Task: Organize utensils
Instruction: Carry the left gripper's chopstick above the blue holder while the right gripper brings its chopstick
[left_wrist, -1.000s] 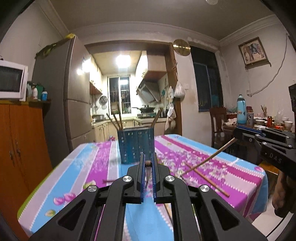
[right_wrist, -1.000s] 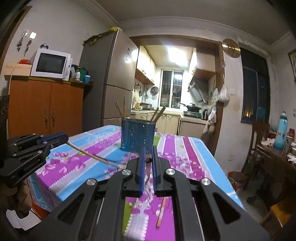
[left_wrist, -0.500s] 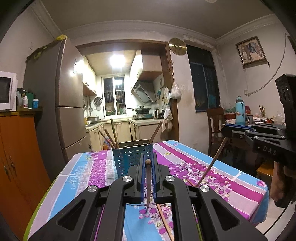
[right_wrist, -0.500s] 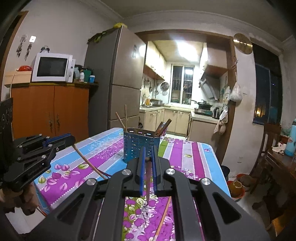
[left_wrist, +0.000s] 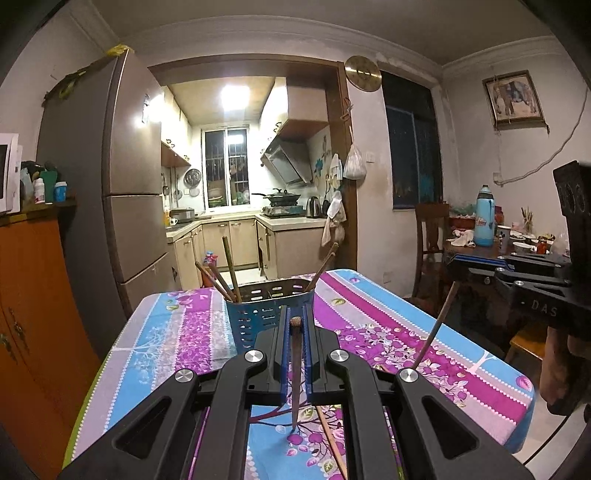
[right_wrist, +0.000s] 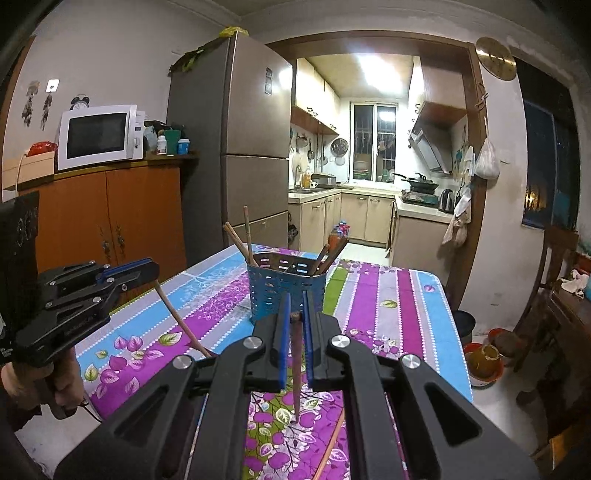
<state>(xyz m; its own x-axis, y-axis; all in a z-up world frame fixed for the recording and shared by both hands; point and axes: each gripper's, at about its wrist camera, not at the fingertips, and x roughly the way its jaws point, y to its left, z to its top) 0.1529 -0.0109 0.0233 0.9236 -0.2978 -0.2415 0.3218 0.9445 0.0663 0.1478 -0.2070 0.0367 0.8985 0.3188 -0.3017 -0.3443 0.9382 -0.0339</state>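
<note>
My left gripper (left_wrist: 294, 314) is shut on the top end of a brown chopstick (left_wrist: 294, 373), which hangs point down above the flowered tablecloth (left_wrist: 177, 332). In the same way, my right gripper (right_wrist: 294, 301) is shut on a second chopstick (right_wrist: 296, 369). Just beyond both stands a blue perforated utensil holder (left_wrist: 266, 319) (right_wrist: 280, 288) with several chopsticks in it. Each view also shows the other gripper out to the side: the right gripper (left_wrist: 453, 263) with its chopstick (left_wrist: 436, 328), and the left gripper (right_wrist: 149, 271) with its chopstick (right_wrist: 181, 321).
A loose chopstick (left_wrist: 330, 439) (right_wrist: 332, 443) lies on the cloth below the grippers. An orange cabinet (right_wrist: 110, 218) with a microwave (right_wrist: 98, 134) and a fridge (right_wrist: 240, 147) stand to the left. A chair (left_wrist: 430, 236) and a cluttered side table (left_wrist: 480, 251) are on the right.
Both grippers have risen with their chopsticks and drawn nearer the holder. The chopsticks, slanting toward the table before, now hang steeply. The holder sits lower in both views.
</note>
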